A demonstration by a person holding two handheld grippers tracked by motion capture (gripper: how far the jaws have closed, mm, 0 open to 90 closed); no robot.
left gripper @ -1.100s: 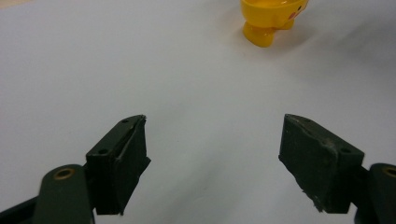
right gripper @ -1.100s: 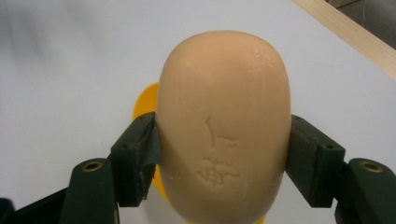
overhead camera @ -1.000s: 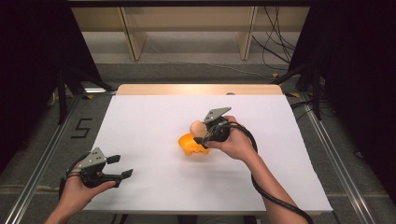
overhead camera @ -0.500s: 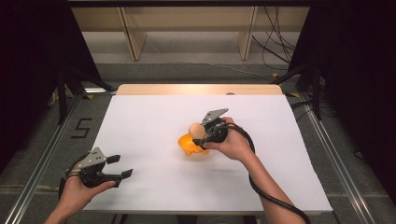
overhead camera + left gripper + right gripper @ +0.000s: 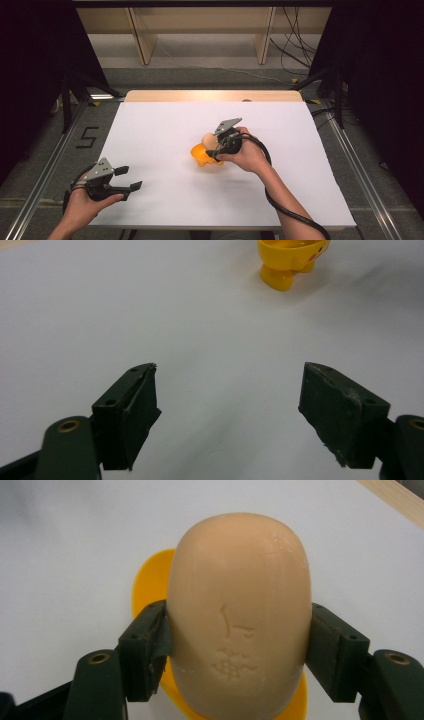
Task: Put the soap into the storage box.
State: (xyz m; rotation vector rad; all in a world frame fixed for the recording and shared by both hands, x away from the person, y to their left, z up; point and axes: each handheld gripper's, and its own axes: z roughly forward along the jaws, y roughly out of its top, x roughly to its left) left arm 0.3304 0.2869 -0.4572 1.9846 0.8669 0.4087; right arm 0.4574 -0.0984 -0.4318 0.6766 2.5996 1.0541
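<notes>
Between my right gripper's point(image 5: 235, 645) pads, the smooth beige egg point(image 5: 239, 615) hides most of the yellow plastic egg cup point(image 5: 148, 587) beneath. From my left gripper point(image 5: 227, 405), that cup's top is cropped ahead.

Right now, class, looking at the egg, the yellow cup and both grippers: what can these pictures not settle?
- Whether the egg rests in the yellow cup or hangs above it: right gripper view, the egg hides the cup's inside.
- The cup's upper part: left gripper view, cut off by the top edge.
- The right gripper pads: high view, too small.
- The egg's stamped mark: right gripper view, unreadable.
</notes>
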